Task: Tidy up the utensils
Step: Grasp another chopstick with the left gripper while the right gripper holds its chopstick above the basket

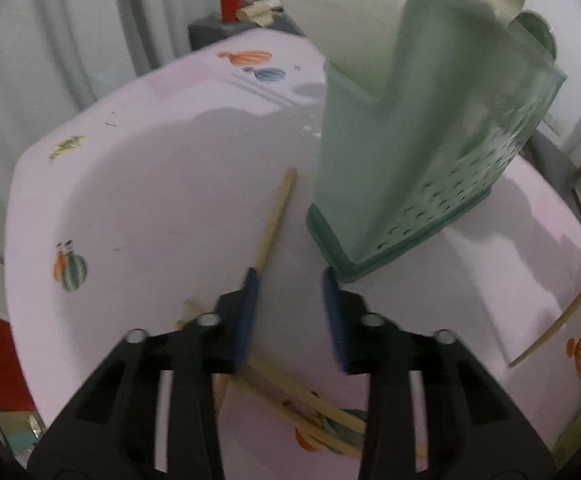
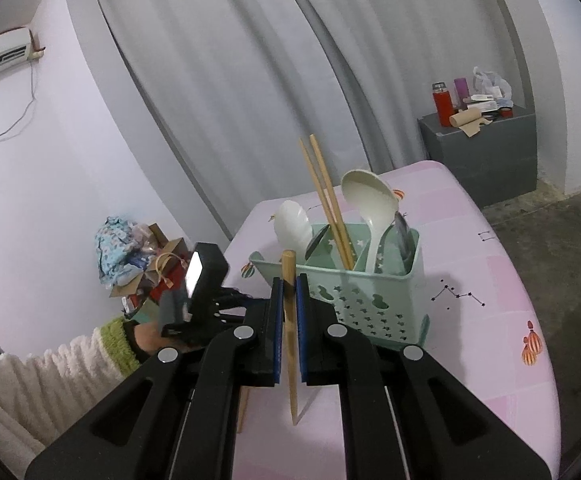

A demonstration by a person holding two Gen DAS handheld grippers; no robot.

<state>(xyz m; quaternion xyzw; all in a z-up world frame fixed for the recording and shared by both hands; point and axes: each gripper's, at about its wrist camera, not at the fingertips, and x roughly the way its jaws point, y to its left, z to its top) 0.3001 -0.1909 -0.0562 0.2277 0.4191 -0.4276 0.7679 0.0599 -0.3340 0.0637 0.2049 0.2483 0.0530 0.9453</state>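
A green perforated utensil holder (image 2: 354, 284) stands on the pink table (image 2: 490, 288); it also shows in the left wrist view (image 1: 422, 152). It holds two wooden chopsticks (image 2: 326, 200), a cream ladle (image 2: 370, 200) and a white spoon (image 2: 292, 224). My right gripper (image 2: 289, 292) is shut on a wooden chopstick (image 2: 289, 264), held upright just before the holder. My left gripper (image 1: 290, 280) is open and empty, low over the table beside the holder's base. A loose chopstick (image 1: 276, 216) lies by its left finger. Several more chopsticks (image 1: 302, 404) lie under it.
A grey cabinet (image 2: 486, 148) with a red bottle (image 2: 442, 104) and clutter stands beyond the table. Grey curtains hang behind. A pile of boxes and cloth (image 2: 138, 256) sits at the left. The left hand's sleeve (image 2: 50, 368) shows at lower left.
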